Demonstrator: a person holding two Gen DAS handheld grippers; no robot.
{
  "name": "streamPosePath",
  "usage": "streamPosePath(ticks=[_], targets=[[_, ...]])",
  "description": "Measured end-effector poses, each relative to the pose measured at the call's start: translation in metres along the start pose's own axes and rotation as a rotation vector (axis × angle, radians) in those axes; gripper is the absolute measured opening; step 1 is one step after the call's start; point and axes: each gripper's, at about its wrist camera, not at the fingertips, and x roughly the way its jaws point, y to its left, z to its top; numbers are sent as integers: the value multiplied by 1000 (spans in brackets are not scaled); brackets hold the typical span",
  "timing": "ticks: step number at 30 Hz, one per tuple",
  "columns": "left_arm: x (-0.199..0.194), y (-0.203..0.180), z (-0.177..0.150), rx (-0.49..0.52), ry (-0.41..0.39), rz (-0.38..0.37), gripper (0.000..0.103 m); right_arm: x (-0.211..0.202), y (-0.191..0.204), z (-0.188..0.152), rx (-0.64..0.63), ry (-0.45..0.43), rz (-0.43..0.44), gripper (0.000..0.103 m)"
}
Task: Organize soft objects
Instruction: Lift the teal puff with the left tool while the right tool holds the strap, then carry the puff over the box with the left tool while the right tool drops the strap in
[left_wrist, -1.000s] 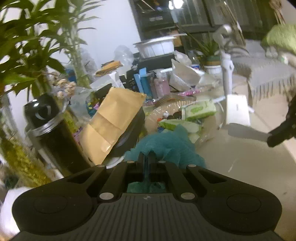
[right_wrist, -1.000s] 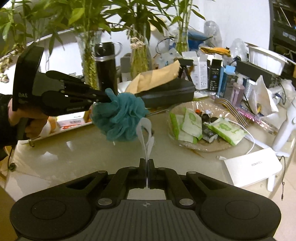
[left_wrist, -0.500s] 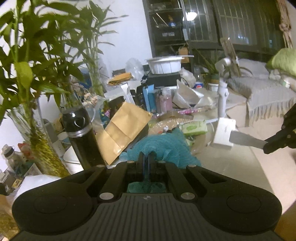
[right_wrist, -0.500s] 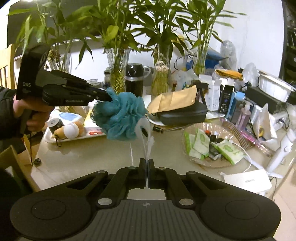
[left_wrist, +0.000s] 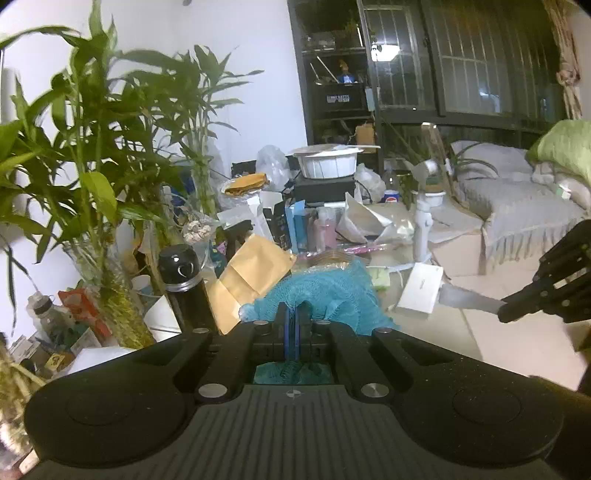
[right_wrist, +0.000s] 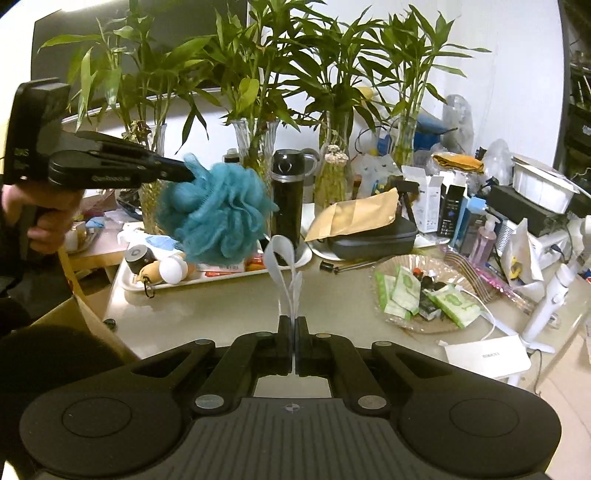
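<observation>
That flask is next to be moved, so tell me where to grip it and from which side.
Grip the black flask across its straight body, below the silver band. Come in level from the open table front. It stands upright, with glass vases behind it and the brown envelope close beside it.

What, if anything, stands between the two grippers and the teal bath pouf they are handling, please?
Nothing visible does. The left gripper is shut on the teal bath pouf, held in the air, and the right gripper is shut on its white ribbon loop.
</observation>
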Motion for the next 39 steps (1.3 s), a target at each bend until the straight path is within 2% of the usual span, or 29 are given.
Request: streamPosePath(ticks=[7, 13, 23, 30, 39], targets=[[-34, -3, 12, -47, 14, -8, 3, -22, -1, 2, 138, 40, -10, 4], [-67, -12, 21, -38, 19, -13, 3, -41, 11, 5, 175, 65, -14, 4], [-117, -34, 25, -29, 67, -53, 3, -79, 28, 9, 151, 61, 11, 4], [-139, -40, 10, -3, 86, -58, 3, -100, 38, 5, 128, 52, 29, 4], [-166, -37, -11, -28, 138, -72, 3, -119, 54, 1, 87, 53, 67, 4]])
